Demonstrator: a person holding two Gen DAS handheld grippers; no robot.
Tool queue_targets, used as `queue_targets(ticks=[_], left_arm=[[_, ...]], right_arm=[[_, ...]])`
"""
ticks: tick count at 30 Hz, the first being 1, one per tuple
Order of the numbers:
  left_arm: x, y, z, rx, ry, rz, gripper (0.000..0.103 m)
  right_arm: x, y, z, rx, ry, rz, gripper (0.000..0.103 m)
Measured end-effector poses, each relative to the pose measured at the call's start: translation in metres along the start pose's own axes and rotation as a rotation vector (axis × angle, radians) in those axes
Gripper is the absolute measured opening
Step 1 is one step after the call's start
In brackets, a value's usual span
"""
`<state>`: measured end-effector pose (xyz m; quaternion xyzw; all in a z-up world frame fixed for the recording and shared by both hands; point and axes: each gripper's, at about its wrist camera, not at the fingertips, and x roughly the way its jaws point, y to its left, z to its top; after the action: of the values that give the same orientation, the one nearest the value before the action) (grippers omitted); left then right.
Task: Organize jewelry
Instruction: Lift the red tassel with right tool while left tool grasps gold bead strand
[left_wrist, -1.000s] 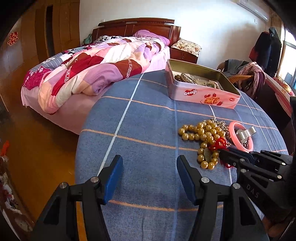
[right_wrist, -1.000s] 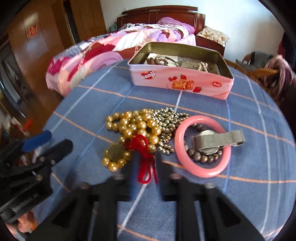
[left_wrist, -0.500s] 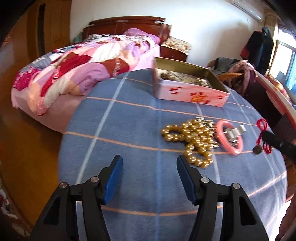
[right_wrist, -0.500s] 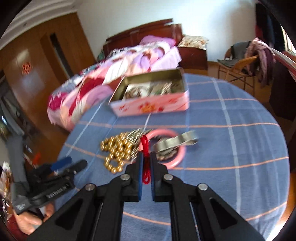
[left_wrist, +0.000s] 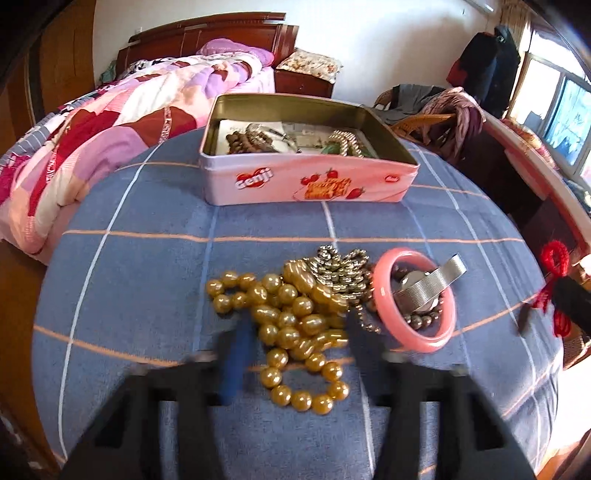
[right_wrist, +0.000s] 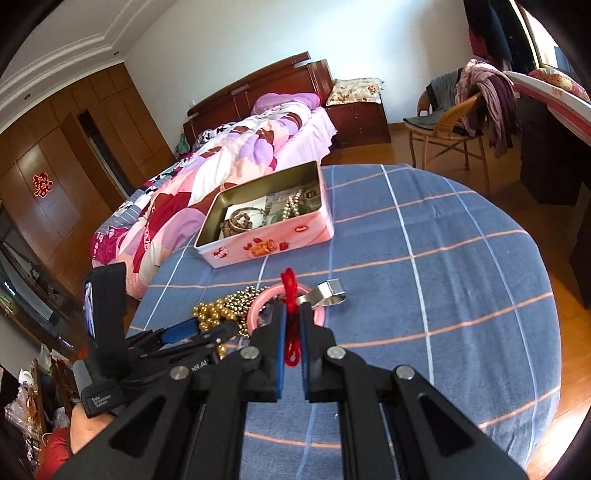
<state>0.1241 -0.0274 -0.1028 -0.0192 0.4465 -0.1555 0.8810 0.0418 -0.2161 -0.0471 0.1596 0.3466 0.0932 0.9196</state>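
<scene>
Right tongs (right_wrist: 291, 325), pinching a red cord charm (right_wrist: 290, 295) at frame centre, hold it clear of the bench (right_wrist: 443, 258) for the pink tin (right_wrist: 266, 243), while spread left tongs (left_wrist: 295, 354) straddle the gold bead necklace (left_wrist: 295, 325).

The left gripper (left_wrist: 295, 354) was smeared by motion blur in its own view, its right finger nearly dissolved, so its exact opening was hard to read. Part of the gold bead strand (left_wrist: 291, 325) lay hidden behind those blurred fingers. The red cord (right_wrist: 291, 325) disappeared between the right gripper (right_wrist: 291, 314) pads, its lower end unseen. Inside the tin (left_wrist: 306, 184), the pieces were too small to identify, perhaps bracelets. The desk (left_wrist: 147, 280) was cut off below.
</scene>
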Motion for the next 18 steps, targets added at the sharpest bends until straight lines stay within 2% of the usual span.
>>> queue_targets(ticks=[1,3,5,10,18], left_arm=[[0.0,0.001,0.0,0.006,0.001,-0.013,0.019],[-0.003,0.001,-0.005,0.028,-0.001,-0.005,0.017],[-0.012,0.006,-0.01,0.016,-0.025,-0.033,0.01],[-0.046,0.011,-0.016,0.037,-0.14,-0.078,0.01],[-0.091,0.026,-0.018,0.032,-0.251,-0.108,0.01]], right_arm=[[0.0,-0.001,0.0,0.005,0.001,0.004,0.01],[0.001,-0.003,0.0,0.015,0.002,0.012,0.01],[0.001,-0.003,-0.001,0.02,0.0,0.013,0.01],[-0.004,-0.004,-0.001,0.028,-0.023,0.024,0.01],[-0.018,0.0,0.008,0.035,-0.079,0.032,0.01]])
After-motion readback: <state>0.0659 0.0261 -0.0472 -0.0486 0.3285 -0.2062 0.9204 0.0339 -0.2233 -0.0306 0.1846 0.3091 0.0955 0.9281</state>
